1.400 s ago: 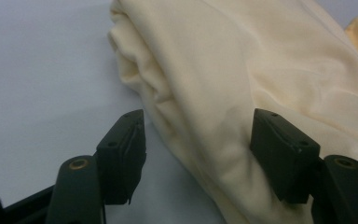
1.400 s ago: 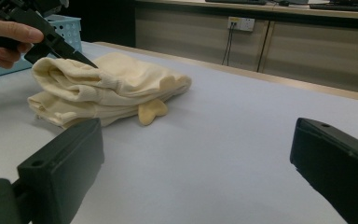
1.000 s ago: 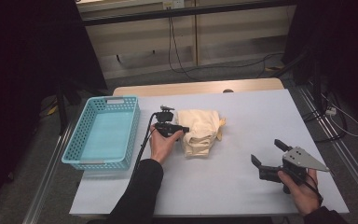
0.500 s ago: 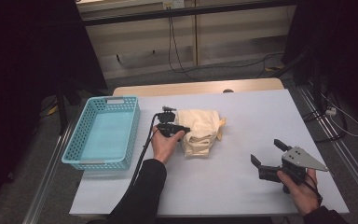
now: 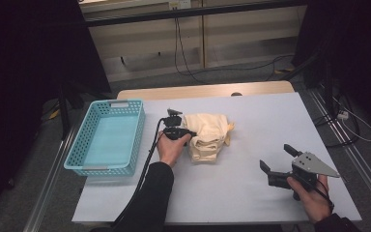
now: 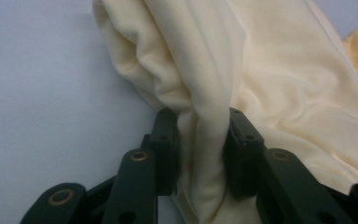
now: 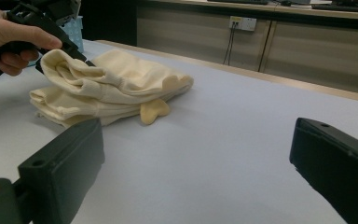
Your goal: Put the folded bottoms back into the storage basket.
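I am looking down on the pale table [image 5: 251,193] and finding the cream garment [image 5: 206,136] lying bunched near its middle, just right of the teal basket [image 5: 107,137], which is sitting at the table's left edge. My left gripper [image 5: 186,134] is sitting at the garment's left side, with the left hand [image 5: 170,147] wrapped around its body and the cable trailing back along the sleeve.

In the left gripper view I am seeing a thick fold of the cream garment [image 6: 261,84] standing between the 2 black jaws. The jaws have just been closing, and now both pads are pressing into that fold from either side, so the cloth is pinched and puckering above them. The rest of the garment is spreading up and to the right, resting on the table.

In the right gripper view I am seeing the garment [image 7: 116,88] from low down, folded in several layers, with 1 upper layer lifting slightly where the left gripper [image 7: 81,58] is meeting it.

My right gripper [image 5: 278,162] is sitting low at the near right part of the table, well apart from the garment, held by the right hand [image 5: 314,193]. Its jaws are standing wide apart, and I am seeing bare table between them.
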Tool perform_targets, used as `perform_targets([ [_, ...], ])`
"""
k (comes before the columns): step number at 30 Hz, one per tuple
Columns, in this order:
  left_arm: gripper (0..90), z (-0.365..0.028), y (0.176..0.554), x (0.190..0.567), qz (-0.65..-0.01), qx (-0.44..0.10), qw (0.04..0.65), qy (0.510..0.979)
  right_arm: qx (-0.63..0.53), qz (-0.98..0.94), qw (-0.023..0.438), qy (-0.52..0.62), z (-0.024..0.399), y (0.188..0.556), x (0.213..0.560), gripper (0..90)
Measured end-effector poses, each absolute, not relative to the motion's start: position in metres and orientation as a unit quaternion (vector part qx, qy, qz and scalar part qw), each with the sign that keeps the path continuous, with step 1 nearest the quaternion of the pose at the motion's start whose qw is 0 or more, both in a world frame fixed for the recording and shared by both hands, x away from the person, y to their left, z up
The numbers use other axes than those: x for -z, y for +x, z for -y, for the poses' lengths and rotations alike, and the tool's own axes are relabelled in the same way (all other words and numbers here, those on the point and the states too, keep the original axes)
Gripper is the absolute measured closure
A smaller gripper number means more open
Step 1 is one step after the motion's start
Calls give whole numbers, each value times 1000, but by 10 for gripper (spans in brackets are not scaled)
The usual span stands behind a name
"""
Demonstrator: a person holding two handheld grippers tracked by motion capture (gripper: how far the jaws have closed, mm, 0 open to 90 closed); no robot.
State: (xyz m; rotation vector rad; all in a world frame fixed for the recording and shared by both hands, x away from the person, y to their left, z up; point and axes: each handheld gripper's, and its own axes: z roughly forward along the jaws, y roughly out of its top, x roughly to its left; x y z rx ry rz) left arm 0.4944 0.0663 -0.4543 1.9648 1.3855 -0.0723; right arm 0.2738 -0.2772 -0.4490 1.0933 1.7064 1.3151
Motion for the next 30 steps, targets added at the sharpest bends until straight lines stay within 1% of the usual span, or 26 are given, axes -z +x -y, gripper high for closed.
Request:
perform_targets([
  [4, 699, -66, 494, 454, -539, 28, 362, 760, -509, -661, 355, 423, 277, 274, 449, 26],
  [13, 698, -68, 495, 453, -534, 28, 370, 759, -510, -661, 354, 423, 278, 274, 449, 26],
  [16, 701, -68, 494, 452, -524, 21, 373, 765, -510, -660, 354, 423, 278, 274, 449, 26],
  [30, 710, -67, 492, 449, -518, 6, 382, 765, -510, -660, 354, 424, 278, 273, 449, 26],
])
